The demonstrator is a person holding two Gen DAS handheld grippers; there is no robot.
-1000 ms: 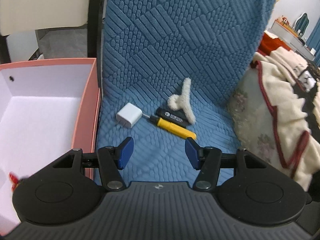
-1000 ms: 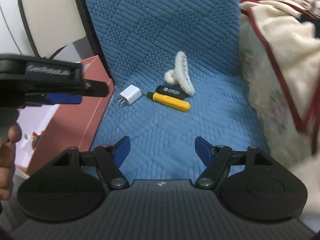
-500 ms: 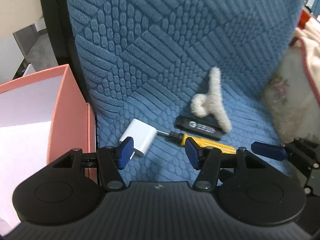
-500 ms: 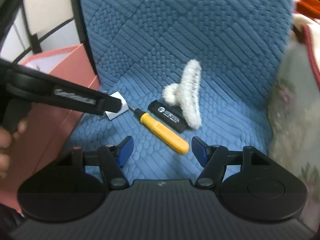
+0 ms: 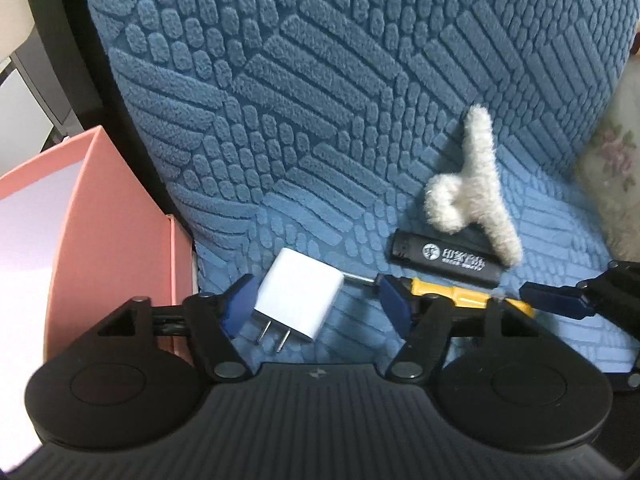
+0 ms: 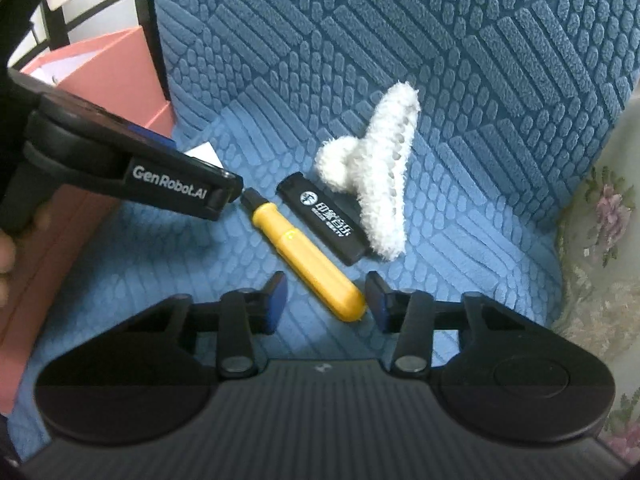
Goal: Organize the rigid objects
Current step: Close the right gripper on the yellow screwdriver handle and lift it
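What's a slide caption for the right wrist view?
Right hand-held gripper closing around the yellow screwdriver handle, beside a black lighter and fluffy white hair claw.

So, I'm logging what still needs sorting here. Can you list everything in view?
USB wall charger: one, white, prongs toward the camera, on the seat between the left gripper's pads.
Screwdriver: one, yellow handle, lying diagonally, butt end between the right gripper's pads.
Lighter: one, black with white print, beside the screwdriver.
Hair claw clip: one, fluffy white, touching the lighter's far side.
Storage box: one, pink, white inside, left of the seat.
Seat cover: one, blue, textured.
Floral fabric: pale, at the right edge.
Left gripper: black, blue pads, jaws opening around the charger.
Right gripper: black, blue pads, jaws closing on the screwdriver, not yet pressing.
Hand: partly visible, far left.
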